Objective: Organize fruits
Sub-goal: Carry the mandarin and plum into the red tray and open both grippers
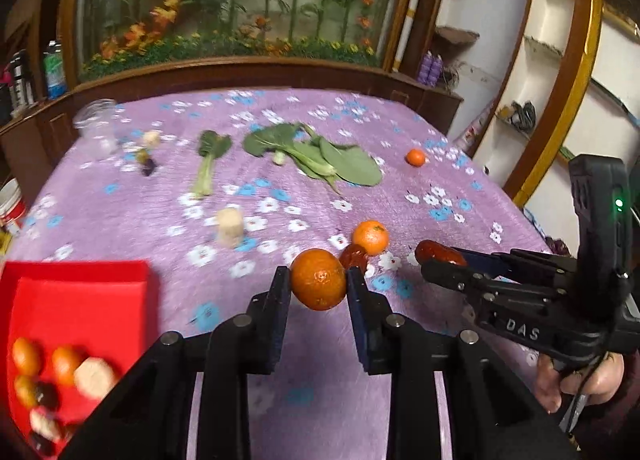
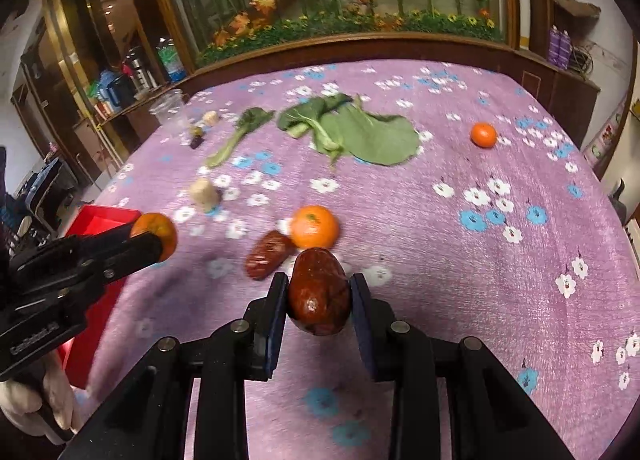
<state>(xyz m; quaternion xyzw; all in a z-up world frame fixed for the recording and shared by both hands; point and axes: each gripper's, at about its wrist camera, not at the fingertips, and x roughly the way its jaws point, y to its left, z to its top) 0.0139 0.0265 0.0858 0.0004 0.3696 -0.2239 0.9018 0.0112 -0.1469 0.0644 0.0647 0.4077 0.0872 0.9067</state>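
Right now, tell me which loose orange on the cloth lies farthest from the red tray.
The small orange alone past the greens; the other orange lies nearer the tray.

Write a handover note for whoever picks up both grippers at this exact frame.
Left gripper: jaws shut on a tangerine, lifted off the cloth.
Right gripper: jaws shut on a red date, also lifted.
Done: red tray at the near left holds several fruits.
Left: drop both in the tray, then collect the loose tangerine, second date and far tangerine. Greens lie at the back.
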